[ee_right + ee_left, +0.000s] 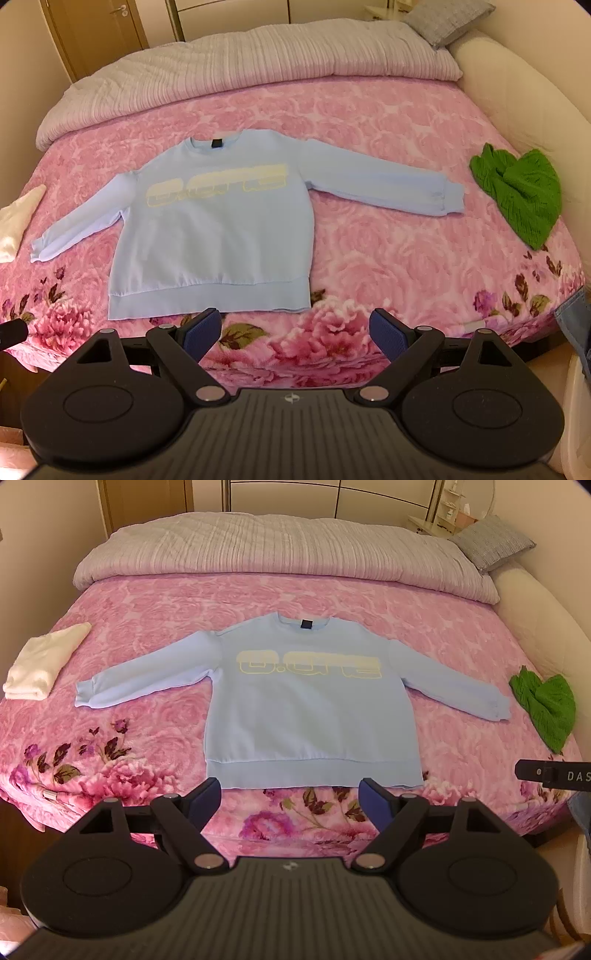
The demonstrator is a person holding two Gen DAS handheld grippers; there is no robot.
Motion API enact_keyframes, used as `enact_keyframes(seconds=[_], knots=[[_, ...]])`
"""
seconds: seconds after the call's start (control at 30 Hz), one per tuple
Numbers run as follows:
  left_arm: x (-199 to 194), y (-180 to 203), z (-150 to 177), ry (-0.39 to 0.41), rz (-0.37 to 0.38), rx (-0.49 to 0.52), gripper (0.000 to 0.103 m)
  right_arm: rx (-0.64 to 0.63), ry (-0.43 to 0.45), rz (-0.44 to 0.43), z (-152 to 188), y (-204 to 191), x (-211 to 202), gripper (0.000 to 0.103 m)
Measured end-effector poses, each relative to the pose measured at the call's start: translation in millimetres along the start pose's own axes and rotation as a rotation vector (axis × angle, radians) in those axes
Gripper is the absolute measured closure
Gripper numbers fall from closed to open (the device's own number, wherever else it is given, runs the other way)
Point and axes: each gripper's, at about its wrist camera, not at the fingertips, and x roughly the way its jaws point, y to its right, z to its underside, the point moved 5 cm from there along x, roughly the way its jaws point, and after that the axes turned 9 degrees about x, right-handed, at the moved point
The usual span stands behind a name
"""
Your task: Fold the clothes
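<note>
The left gripper (289, 799) and right gripper (295, 330) hover with jaws wide and empty at the near edge of the pink floral bedspread (155, 605). Just beyond, a light-blue printed sweatshirt (306, 716) lies flat, sleeves spread, unfolded. A folded white cloth (44, 662) rests left; a crumpled green knit garment (524, 195) waits right.

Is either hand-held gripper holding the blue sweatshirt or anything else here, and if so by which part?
Nothing is held. The left hand-held gripper and the right hand-held gripper are both open and empty, short of the sweatshirt, which lies flat on the bed.
</note>
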Motion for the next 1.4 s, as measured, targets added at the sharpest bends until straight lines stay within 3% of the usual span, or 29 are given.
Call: enact_keyframes(seconds=[0.37, 0.67, 0.83, 1.07, 1.23, 1.4], knots=[[22, -19, -11, -0.024, 0.008, -0.049, 0.024, -0.020, -0.012, 0.021, -14, -11, 13, 0.013], [62, -47, -32, -0.051, 0.068, -0.121, 0.024, 0.065, -0.062, 0.013, -34, -17, 53, 0.013], [111, -110, -27, -0.049, 0.120, -0.341, 0.024, 0.204, -0.130, -0.034, -46, -22, 100, 0.013], [192, -213, -8, -0.037, 0.162, -0.708, 0.027, 0.353, -0.242, -0.019, -60, -42, 192, 0.013], [258, -312, 13, 0.003, 0.104, -0.981, 0.033, 0.437, -0.278, 0.034, -81, -63, 262, 0.013], [306, -391, 30, 0.060, 0.006, -1.111, 0.036, 0.473, -0.297, 0.101, -108, -79, 319, 0.013]])
